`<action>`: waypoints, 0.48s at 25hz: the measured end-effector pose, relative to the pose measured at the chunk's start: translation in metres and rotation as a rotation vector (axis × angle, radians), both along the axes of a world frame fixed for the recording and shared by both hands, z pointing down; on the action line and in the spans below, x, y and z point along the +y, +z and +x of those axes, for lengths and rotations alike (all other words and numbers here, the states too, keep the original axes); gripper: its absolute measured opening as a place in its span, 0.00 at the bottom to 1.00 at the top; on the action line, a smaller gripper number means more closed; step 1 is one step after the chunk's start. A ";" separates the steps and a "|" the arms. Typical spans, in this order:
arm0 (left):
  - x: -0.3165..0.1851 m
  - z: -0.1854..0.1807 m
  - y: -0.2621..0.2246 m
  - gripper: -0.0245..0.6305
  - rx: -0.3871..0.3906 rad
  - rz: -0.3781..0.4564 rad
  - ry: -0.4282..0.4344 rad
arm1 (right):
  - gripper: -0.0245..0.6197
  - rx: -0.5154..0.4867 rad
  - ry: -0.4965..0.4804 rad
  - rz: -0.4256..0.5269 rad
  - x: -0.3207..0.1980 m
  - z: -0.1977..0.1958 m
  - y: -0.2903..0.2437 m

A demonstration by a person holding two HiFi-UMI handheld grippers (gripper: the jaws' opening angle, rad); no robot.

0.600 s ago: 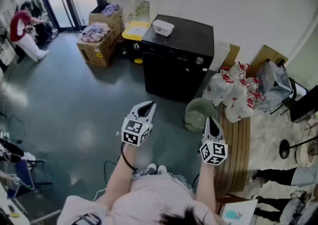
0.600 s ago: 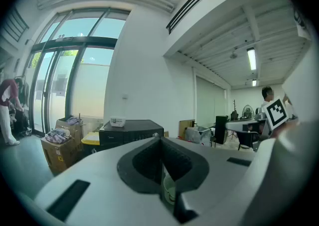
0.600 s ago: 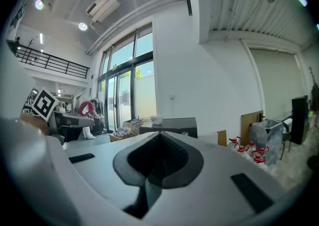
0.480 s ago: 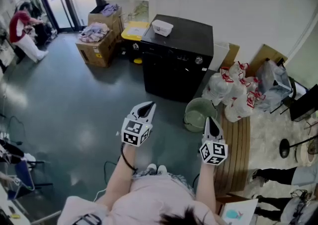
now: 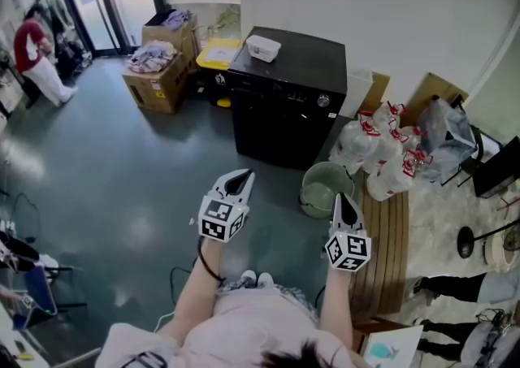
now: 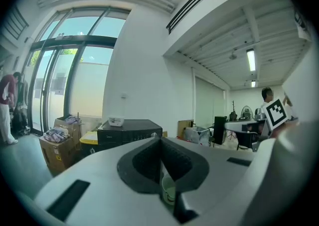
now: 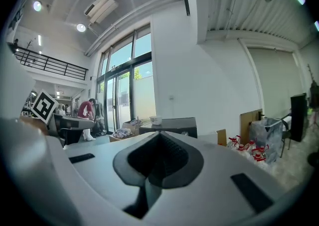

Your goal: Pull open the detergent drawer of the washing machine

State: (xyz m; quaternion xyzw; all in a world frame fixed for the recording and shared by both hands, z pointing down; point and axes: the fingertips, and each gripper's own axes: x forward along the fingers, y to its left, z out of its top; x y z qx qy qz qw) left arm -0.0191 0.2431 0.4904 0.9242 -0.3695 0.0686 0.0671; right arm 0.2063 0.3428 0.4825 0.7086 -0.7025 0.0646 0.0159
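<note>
Both grippers are clenched on nothing: left gripper [image 5: 239,179] and right gripper [image 5: 345,204] are held out in front of the person, aimed roughly at the black washing machine [image 5: 280,119], which stands against the wall, well apart from them across the floor. The approach looks not yet made, so the jaws are likely together just for carrying. The detergent drawer is too small to pick out on the machine's front. A green bucket [image 5: 323,188] sits near the right-hand route.

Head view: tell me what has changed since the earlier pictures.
Only the person in red at the far left has straightened up. The left gripper and right gripper stay shut and empty, well short of the black washing machine.
</note>
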 end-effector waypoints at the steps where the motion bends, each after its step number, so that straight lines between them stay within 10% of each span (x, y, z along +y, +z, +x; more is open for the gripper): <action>1: 0.000 0.000 0.000 0.08 0.000 0.000 0.000 | 0.06 -0.001 0.001 0.001 -0.001 0.000 0.000; 12: 0.001 0.002 0.009 0.08 0.060 -0.082 0.004 | 0.06 -0.071 -0.034 0.039 -0.001 0.000 -0.003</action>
